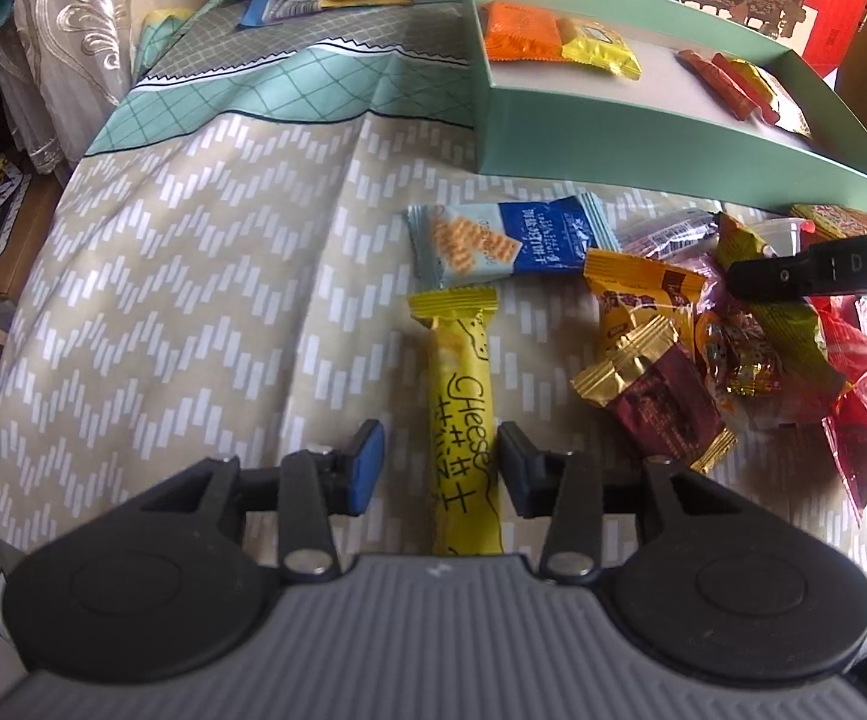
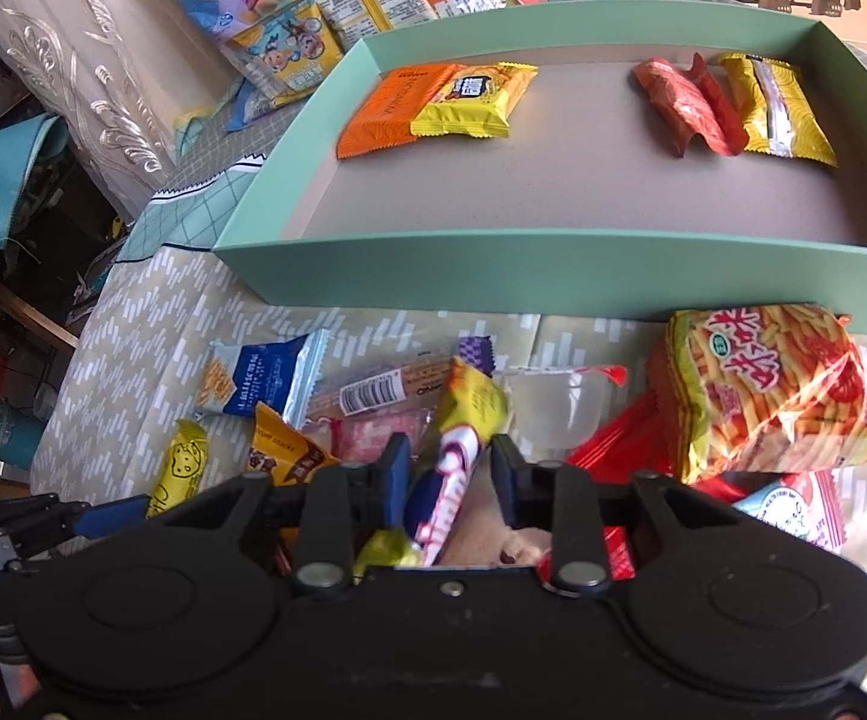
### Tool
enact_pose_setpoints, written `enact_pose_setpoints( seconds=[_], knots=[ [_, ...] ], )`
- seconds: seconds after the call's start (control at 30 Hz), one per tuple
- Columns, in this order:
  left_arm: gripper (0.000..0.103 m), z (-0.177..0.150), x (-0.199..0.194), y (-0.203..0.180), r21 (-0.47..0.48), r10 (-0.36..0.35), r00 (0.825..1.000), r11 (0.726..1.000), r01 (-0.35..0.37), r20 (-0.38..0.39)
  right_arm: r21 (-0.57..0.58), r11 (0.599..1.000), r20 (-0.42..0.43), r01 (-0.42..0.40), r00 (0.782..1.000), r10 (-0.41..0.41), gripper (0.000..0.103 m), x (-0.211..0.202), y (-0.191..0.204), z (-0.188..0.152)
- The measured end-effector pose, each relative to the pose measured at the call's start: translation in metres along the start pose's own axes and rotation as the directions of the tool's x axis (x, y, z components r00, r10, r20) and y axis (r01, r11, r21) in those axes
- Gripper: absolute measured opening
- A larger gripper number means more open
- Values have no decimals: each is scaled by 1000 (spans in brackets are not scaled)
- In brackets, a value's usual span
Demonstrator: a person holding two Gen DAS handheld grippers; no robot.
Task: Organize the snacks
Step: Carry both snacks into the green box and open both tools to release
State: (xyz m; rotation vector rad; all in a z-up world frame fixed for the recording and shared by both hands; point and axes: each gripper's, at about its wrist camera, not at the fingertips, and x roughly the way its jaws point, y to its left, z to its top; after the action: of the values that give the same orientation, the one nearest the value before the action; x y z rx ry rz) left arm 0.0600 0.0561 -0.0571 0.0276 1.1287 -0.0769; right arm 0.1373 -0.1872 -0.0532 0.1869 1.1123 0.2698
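Note:
My left gripper (image 1: 440,468) is open, its jaws on either side of a yellow "Cheese" stick packet (image 1: 463,426) lying on the patterned cloth. My right gripper (image 2: 448,471) is open over the snack pile, with a yellow-green packet (image 2: 454,450) between its jaws. The right gripper's finger also shows in the left wrist view (image 1: 817,270). A mint-green box (image 2: 553,264) stands behind the pile and holds an orange packet (image 2: 385,114), a yellow packet (image 2: 469,102), red sticks (image 2: 682,105) and a gold packet (image 2: 778,111).
Loose snacks lie on the cloth: a blue cracker packet (image 1: 493,240), a gold-maroon packet (image 1: 655,396), a fries bag (image 2: 769,396), a clear jelly cup (image 2: 553,402). Cartoon snack bags (image 2: 289,54) sit at the back left. The table edge drops off at left.

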Motion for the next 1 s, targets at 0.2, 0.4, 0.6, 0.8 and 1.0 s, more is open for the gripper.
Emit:
enact_pose_setpoints(
  seconds=[0.2, 0.4, 0.6, 0.8, 1.0],
  knots=[
    [20, 5, -2, -1, -18, 29, 1000, 999, -29, 4, -3, 1000, 29, -27, 999, 27, 13, -12, -3, -4],
    [20, 19, -20, 3, -41, -5, 999, 999, 7, 33, 12, 998, 73, -58, 996, 57, 13, -41, -14, -6],
    [20, 40, -43, -4, -38, -36, 995, 999, 40, 90, 55, 996, 148, -77, 987, 68, 13, -73, -32, -2],
    [20, 80, -53, -12, -24, -41, 988, 999, 45, 146, 108, 993, 242, -42, 970, 15, 13, -105, -68, 18],
    [20, 133, -44, -30, -7, -68, 983, 997, 71, 172, 156, 988, 301, 4, 952, -52, 13, -121, -105, 42]
  ],
)
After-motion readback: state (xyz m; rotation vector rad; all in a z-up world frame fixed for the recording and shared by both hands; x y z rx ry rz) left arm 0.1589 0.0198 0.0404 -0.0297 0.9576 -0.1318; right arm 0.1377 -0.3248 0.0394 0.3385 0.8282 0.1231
